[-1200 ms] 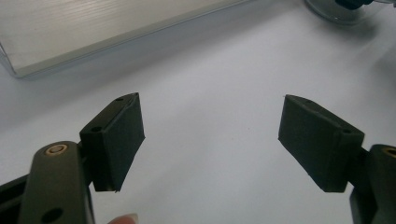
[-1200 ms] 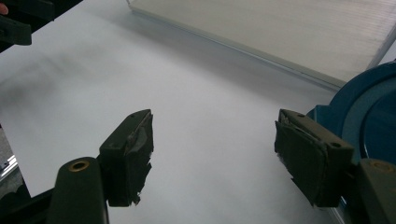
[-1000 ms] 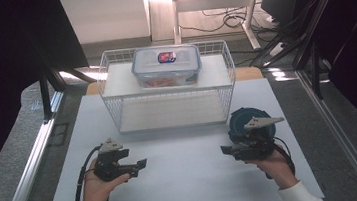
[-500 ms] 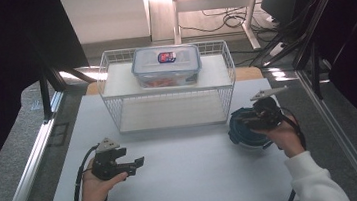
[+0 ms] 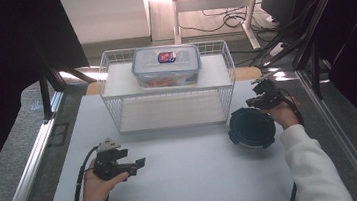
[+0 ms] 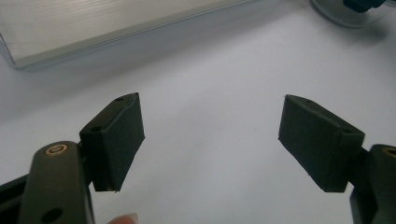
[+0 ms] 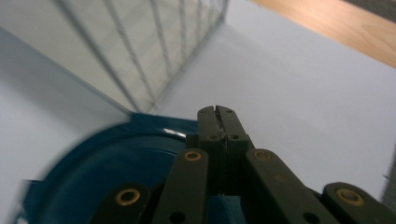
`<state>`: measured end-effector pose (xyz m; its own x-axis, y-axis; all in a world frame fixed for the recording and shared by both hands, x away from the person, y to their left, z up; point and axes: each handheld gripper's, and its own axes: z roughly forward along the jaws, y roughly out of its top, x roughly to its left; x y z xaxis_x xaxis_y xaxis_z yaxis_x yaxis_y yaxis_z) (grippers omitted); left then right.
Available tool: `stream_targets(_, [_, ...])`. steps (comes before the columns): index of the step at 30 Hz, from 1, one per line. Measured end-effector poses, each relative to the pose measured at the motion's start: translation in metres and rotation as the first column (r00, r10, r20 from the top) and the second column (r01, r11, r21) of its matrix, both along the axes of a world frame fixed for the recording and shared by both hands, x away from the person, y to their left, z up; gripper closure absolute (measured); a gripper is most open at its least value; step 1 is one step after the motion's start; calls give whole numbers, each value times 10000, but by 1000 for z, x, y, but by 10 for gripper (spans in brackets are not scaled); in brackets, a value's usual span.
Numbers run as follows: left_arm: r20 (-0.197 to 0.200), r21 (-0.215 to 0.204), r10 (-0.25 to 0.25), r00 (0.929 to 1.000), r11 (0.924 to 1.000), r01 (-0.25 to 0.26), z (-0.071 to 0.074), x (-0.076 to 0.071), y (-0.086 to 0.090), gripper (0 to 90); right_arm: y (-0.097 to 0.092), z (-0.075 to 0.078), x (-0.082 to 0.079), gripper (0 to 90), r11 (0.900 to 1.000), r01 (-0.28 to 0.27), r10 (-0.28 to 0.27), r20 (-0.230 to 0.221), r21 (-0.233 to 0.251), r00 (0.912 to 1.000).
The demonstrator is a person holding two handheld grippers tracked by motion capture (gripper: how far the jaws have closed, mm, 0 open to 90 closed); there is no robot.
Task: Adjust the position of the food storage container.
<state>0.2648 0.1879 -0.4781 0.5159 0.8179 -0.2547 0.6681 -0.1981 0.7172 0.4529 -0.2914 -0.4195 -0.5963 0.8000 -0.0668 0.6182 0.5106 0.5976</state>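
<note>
From the high view, the round dark-blue plastic lid (image 5: 251, 127) lies on the white bench (image 5: 184, 175) near its right edge, just off the front right corner of the white wire rack (image 5: 168, 89). The right tongs (image 5: 261, 99) sit at the lid's far right rim, so the right hand (image 5: 281, 112) is the nearer one by far; the lid lies just toward the person and to the left of those tongs. Being round, the lid has no long axis to line up on. The right forearm in its white sleeve (image 5: 311, 167) reaches up along the right edge of the bench. The left tongs (image 5: 140, 162) rest low near the front left of the bench, pointing right, well apart from the lid. On the rack's top shelf stands a clear rectangular plastic box with a clip lid (image 5: 166, 65).

In the left gripper view, the two black pads (image 6: 119, 140) stand wide apart over bare white bench, holding nothing; the lid's edge (image 6: 348, 11) peeks in at the far top right.

In the right gripper view, the jaws are pressed together with the blue lid (image 7: 107, 172) directly beneath them. Whether they pinch its rim or merely hover closed above it, I cannot tell. The rack's wire side (image 7: 154, 51) rises just beyond.
</note>
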Motion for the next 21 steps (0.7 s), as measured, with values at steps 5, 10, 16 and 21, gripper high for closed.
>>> stream_targets(5, [-57,62,12,10000,10000,-12,-2,1,1,216,-1,-14,16,885,9973,106,-127,-295,-720,9995])
stream_targets(10, [-78,88,88,9999,9999,-88,-3,1,4,216,0,-24,23,886,9902,123,-171,-338,-1392,9993])
stream_targets(16, [-144,127,147,9998,9998,-145,-6,2,5,216,-2,-27,24,888,9908,-39,-6,-330,-1352,9995])
stream_targets(21, [-202,176,100,9997,9998,-96,-7,3,4,216,-3,-27,21,889,9930,-125,80,-382,-1178,9992])
